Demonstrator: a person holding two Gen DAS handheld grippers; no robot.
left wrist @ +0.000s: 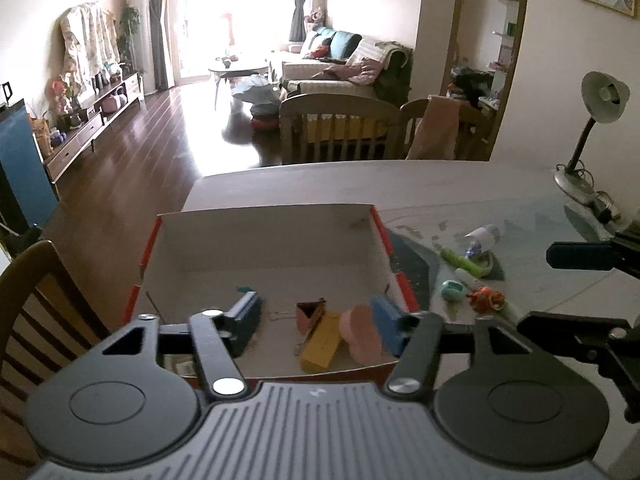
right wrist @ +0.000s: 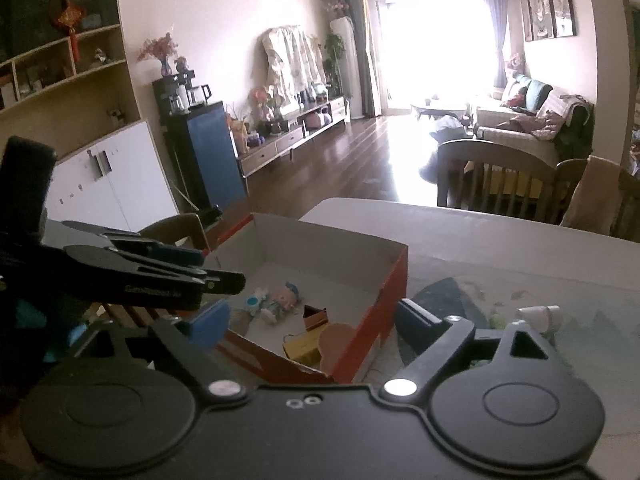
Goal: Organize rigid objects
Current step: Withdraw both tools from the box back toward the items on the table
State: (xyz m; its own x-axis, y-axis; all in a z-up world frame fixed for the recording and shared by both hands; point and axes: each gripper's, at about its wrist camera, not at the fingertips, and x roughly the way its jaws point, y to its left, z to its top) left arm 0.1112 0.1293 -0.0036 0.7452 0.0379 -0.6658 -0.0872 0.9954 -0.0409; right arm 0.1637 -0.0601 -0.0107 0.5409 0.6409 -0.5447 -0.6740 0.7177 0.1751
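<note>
Hovering over the near end of the cardboard box (left wrist: 264, 240), the left tongs (left wrist: 316, 320) stand apart with nothing pinched between their blue pads; below them, on the box floor, lie a yellow block (left wrist: 320, 344), a pink oval piece (left wrist: 360, 334) and a small brown wedge (left wrist: 310, 312), all close together. The right tongs (right wrist: 310, 322) gape wide too, gripping nothing, one pad over the box's near wall and the other outside its red side. From that side a little doll (right wrist: 280, 300) also shows on the box floor, beside a white and blue trinket (right wrist: 254, 300).

Out on the pale worktop (left wrist: 400, 184), to the right of the box, more small things wait: a green tube (left wrist: 464, 262), a white bottle (left wrist: 482, 236) lying on its side, a round teal item (left wrist: 452, 290) and an orange toy (left wrist: 486, 298). Farther off stands a desk lamp (left wrist: 592, 120). Wooden chairs (left wrist: 336, 128) sit at the far edge.
</note>
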